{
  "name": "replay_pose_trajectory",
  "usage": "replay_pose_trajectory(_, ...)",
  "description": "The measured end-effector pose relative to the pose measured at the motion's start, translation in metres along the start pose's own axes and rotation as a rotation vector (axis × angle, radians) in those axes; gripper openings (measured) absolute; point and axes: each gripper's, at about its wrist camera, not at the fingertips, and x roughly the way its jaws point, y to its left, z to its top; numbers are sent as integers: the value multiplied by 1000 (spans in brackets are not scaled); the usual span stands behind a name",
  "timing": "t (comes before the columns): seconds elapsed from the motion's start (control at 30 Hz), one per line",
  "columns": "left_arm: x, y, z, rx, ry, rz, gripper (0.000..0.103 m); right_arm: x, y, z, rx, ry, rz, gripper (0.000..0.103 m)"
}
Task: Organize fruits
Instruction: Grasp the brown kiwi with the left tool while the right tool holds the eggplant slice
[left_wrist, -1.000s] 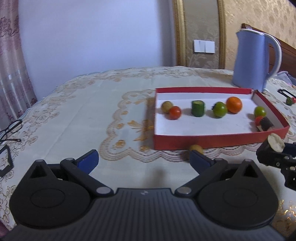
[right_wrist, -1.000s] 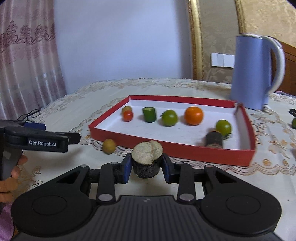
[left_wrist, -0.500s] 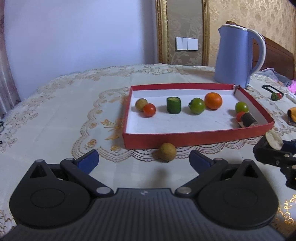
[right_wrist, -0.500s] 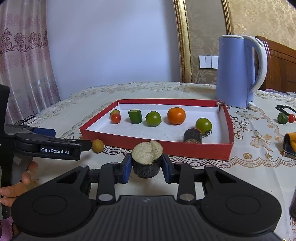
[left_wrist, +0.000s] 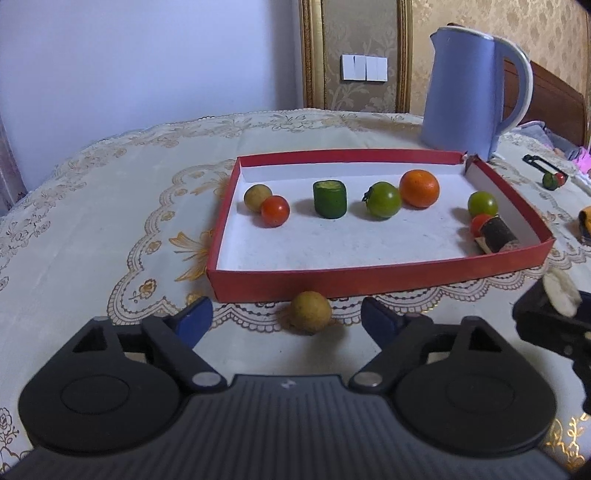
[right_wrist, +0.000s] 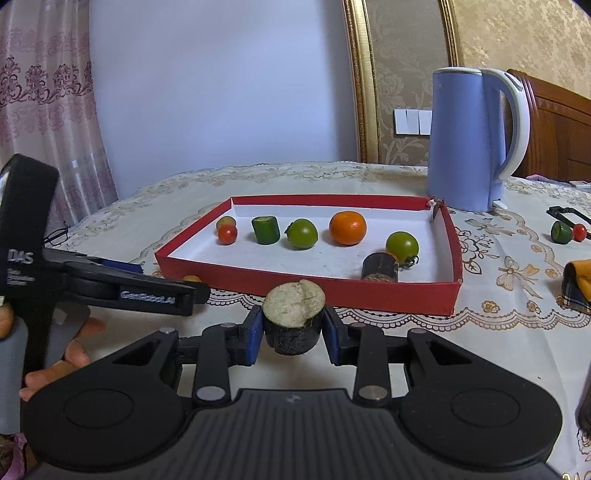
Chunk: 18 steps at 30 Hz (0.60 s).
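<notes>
Setting: lace-clothed table, kettle behind.
Stub: dark cut piece, clamped in right gripper before the tray's near wall, likely bound for it.
Longan: loose outside tray, between the spread fingers of left gripper, framed for pickup.
Tray contents: orange, tomatoes, cucumber piece; possibly a second stub.

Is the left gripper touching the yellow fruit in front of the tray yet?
Apart. The left wrist view shows the left gripper open, with tablecloth visible between each blue pad and the yellow fruit.
</notes>
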Motion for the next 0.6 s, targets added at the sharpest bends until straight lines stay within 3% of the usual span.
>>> replay_pose_trajectory(0.37,13,-15,0,51,14,18,63,0,-4,-2,7,1,-7,33)
replay_pose_trajectory(0.6,11,-18,-1,52,18,-24,40,-1,-4,-4,7,2,-12,33)
